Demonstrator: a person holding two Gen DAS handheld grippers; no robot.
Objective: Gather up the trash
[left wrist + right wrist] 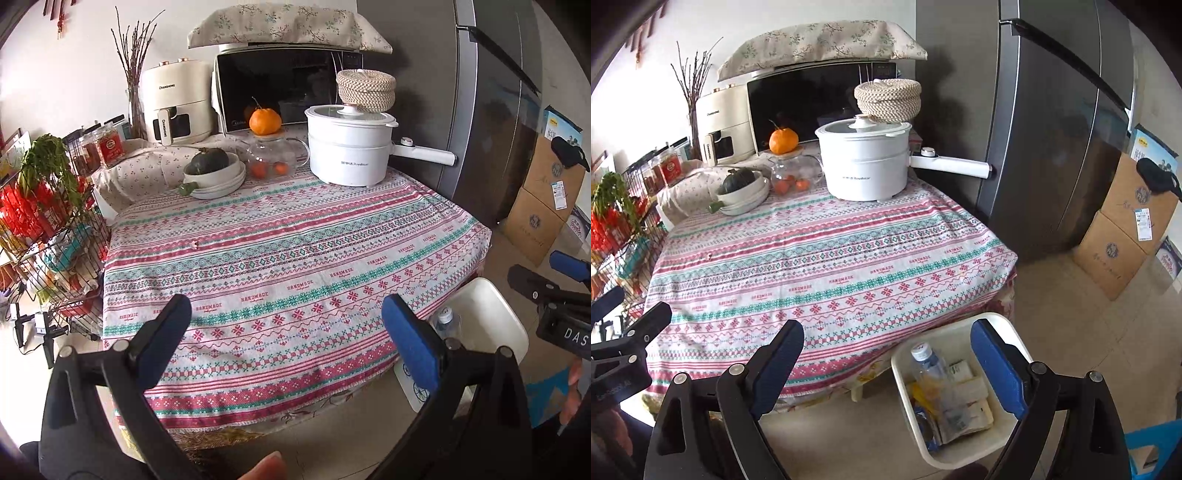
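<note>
In the left wrist view the left gripper [286,328] fills the lower frame with its jaws spread wide and nothing between them, held above the near edge of the patterned tablecloth [280,258]. One tiny pale scrap [193,243] lies left of centre on the cloth; what it is cannot be told, and being so small and flat it could be missed, or the pads could pinch the cloth and drag it, disturbing the white electric pot [349,147] and the glass teapot [271,160] at the upper middle. At lower right a white bin [491,314] shows only its rim and a bottle cap, with the right gripper [565,269] at the far right edge. In the right wrist view the right gripper [886,369] likewise stands open and empty, low in the frame. The white bin sits on the floor at lower right, just beside the table's near corner, holding the collected trash: a clear plastic bottle [929,363], crumpled paper and wrappers [964,398]. The bin looks fairly full, so a careless drop could spill out. At upper left, a white bowl [746,190] holds a dark green squash [738,178].
</note>
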